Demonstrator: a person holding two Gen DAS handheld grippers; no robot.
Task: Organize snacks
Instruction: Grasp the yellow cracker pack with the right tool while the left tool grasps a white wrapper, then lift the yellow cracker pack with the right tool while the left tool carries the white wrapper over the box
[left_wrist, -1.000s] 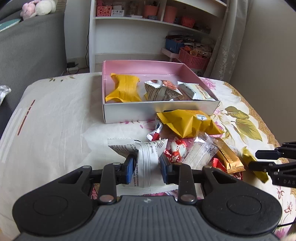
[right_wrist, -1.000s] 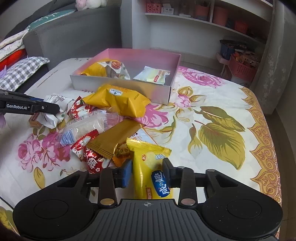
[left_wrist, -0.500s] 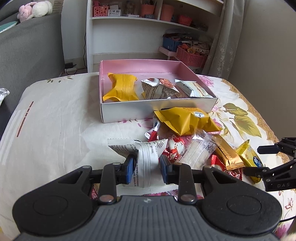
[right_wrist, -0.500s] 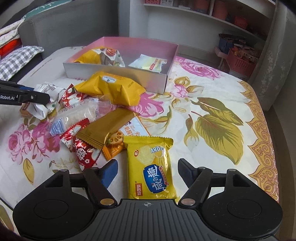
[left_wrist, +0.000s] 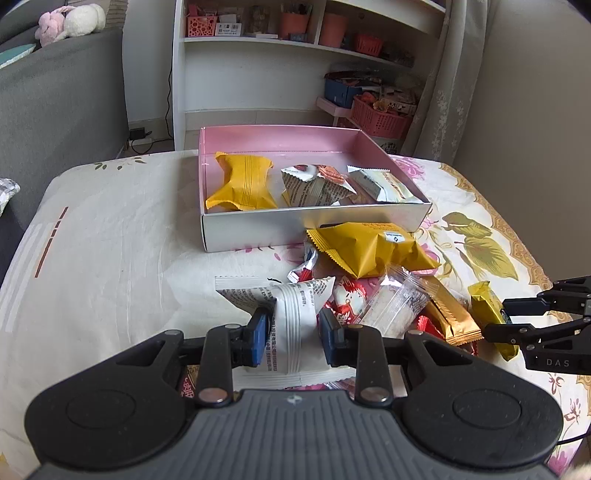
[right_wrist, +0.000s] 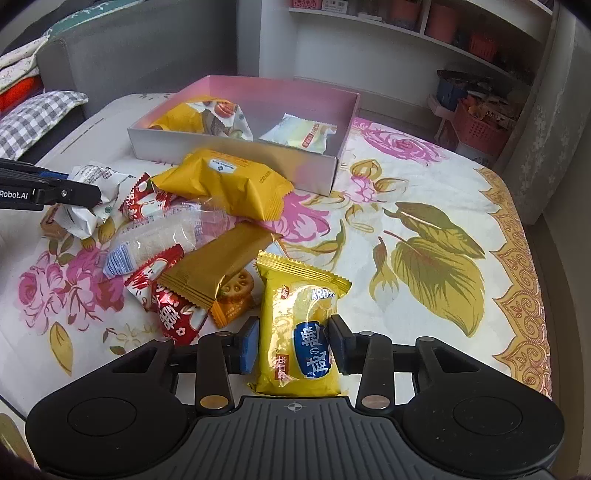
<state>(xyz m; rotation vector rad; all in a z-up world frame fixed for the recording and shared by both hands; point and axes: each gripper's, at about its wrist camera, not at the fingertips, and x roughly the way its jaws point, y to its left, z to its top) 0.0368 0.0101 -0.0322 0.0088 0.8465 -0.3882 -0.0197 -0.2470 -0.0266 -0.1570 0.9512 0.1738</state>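
My left gripper (left_wrist: 293, 331) is shut on a white snack packet (left_wrist: 293, 314), just above the cloth. It also shows in the right wrist view (right_wrist: 86, 201). My right gripper (right_wrist: 291, 345) is closed on a yellow cracker packet (right_wrist: 301, 325) with a blue label; that packet also shows in the left wrist view (left_wrist: 487, 314). The pink box (left_wrist: 314, 230) with a white outer wall stands ahead of both and holds a yellow packet (left_wrist: 242, 182), a printed packet (left_wrist: 314, 186) and a white packet (left_wrist: 384, 184). Several loose snacks lie between the grippers.
Loose on the floral cloth: a big yellow packet (right_wrist: 225, 184), a gold cracker packet (right_wrist: 218, 269), a clear packet (right_wrist: 155, 236), red candies (right_wrist: 173, 314). A grey sofa (left_wrist: 55, 110) stands at the left, white shelves (left_wrist: 295, 55) behind.
My right gripper was shut on the yellow cracker packet, opened wide, and has now closed on it again. My left gripper keeps its hold on the white packet and has hardly moved.
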